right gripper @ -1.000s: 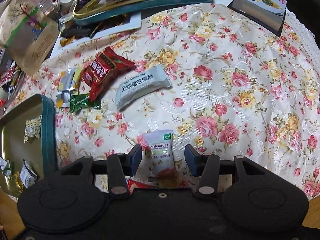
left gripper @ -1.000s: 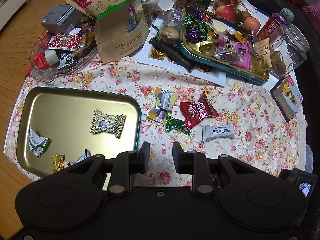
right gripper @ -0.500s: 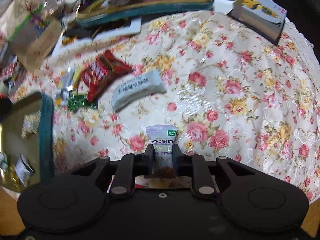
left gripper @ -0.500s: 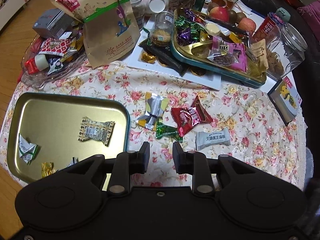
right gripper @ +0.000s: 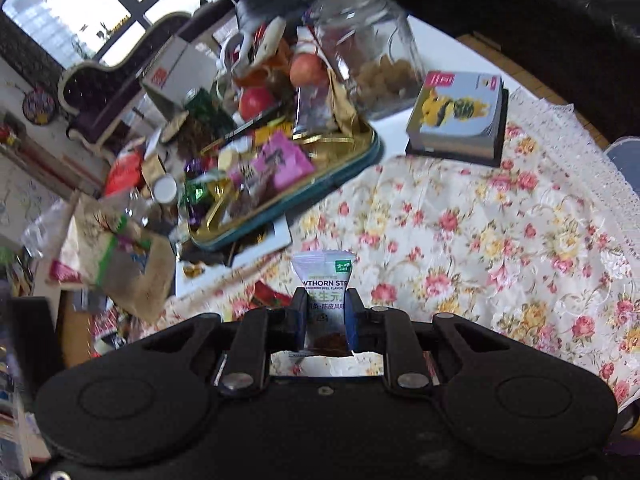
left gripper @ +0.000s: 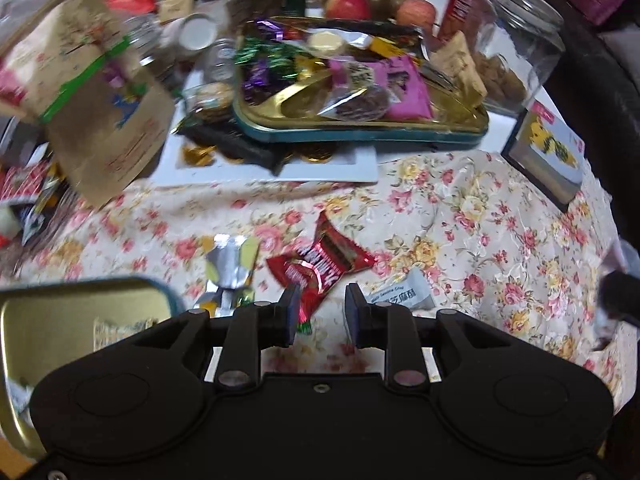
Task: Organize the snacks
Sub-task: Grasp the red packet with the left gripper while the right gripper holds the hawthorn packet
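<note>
My right gripper (right gripper: 324, 312) is shut on a white hawthorn strip packet (right gripper: 323, 280) and holds it upright above the floral tablecloth. My left gripper (left gripper: 320, 312) is open and empty, low over the cloth, its fingertips just short of a red candy wrapper (left gripper: 320, 262). A silver-yellow wrapper (left gripper: 232, 260) lies left of it, and a white sesame crisp packet (left gripper: 404, 294) lies right of it. A gold tray with a teal rim (left gripper: 80, 312) sits at the left with a wrapped candy (left gripper: 120, 328) in it.
A second gold tray (left gripper: 360, 130) heaped with snacks sits at the back on a white board (left gripper: 328, 168). A brown paper bag (left gripper: 100, 120), glass jar (left gripper: 516, 40), apples (left gripper: 348, 6) and a boxed card deck (left gripper: 548, 156) crowd the far side.
My right gripper closed on the hawthorn packet and lifted it, tilting up. My left gripper moved forward and right toward the red wrapper, still open.
</note>
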A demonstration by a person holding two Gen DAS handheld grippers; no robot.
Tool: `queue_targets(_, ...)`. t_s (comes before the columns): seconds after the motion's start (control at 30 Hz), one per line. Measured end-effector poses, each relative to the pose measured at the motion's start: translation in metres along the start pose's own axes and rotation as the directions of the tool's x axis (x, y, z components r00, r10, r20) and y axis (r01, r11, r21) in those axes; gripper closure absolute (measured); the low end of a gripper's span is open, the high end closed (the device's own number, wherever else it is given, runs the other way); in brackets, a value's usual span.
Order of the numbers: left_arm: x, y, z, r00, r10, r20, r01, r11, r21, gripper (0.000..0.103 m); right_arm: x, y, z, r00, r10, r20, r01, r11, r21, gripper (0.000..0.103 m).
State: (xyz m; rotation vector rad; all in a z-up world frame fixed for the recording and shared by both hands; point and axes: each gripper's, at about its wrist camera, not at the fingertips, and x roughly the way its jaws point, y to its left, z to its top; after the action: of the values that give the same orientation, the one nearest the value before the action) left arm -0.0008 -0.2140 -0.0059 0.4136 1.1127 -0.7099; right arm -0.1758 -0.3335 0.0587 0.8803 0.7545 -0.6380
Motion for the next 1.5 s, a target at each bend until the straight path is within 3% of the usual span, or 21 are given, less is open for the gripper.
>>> queue_targets(0.17, 0.021, -0.006, 0.005, 1.0, 0.016, 0.017, -0.019, 0.988, 0.154, 0.068, -0.015, -0.011, 0.009, 0.999, 0.038, 0.014, -0.039, 0.999, 0.038, 0.082)
queue_targets(0.3, 0.029, -0.008, 0.007, 0.999, -0.049, 0.023, 0.043, 0.974, 0.222, 0.068, -0.017, -0.014, 0.01, 0.999, 0.051, 0.016, -0.052, 0.997, 0.057, 0.082)
queue_targets(0.37, 0.033, -0.012, 0.007, 0.998, -0.066, 0.015, 0.059, 0.956, 0.286, 0.068, -0.016, -0.014, 0.011, 0.998, 0.06, 0.008, -0.06, 0.996, 0.07, 0.082)
queue_targets(0.5, 0.036, -0.02, 0.003, 0.997, -0.019, 0.071, -0.011, 0.915, 0.403, 0.068, -0.016, -0.012, 0.011, 0.997, 0.08, -0.003, -0.08, 0.994, 0.073, 0.082)
queue_targets(0.67, 0.051, -0.019, 0.001, 0.999, -0.021, 0.026, 0.007, 0.886, 0.465, 0.067, -0.014, -0.011, 0.009, 0.995, 0.102, -0.021, -0.1, 0.992, 0.078, 0.082)
queue_targets(0.8, 0.061, -0.019, 0.001, 1.0, -0.002, 0.028, -0.012, 0.88, 0.474, 0.06, -0.011, -0.009, 0.009, 0.995, 0.098, -0.028, -0.095, 0.992, 0.079, 0.082)
queue_targets(1.03, 0.073, -0.024, 0.009, 0.999, 0.0, 0.037, -0.016, 0.898, 0.439, 0.049, -0.004, -0.007, 0.007, 0.994, 0.095, -0.046, -0.09, 0.992, 0.086, 0.082)
queue_targets(1.33, 0.089, -0.037, 0.001, 0.997, 0.058, 0.057, -0.078, 0.885, 0.46, 0.036, 0.0, -0.004, 0.008, 0.993, 0.106, -0.06, -0.1, 0.991, 0.09, 0.082)
queue_targets(1.5, 0.092, -0.037, 0.002, 0.996, 0.074, 0.054, -0.09, 0.899, 0.429, 0.036, 0.0, -0.001, 0.007, 0.991, 0.117, -0.063, -0.111, 0.99, 0.086, 0.082)
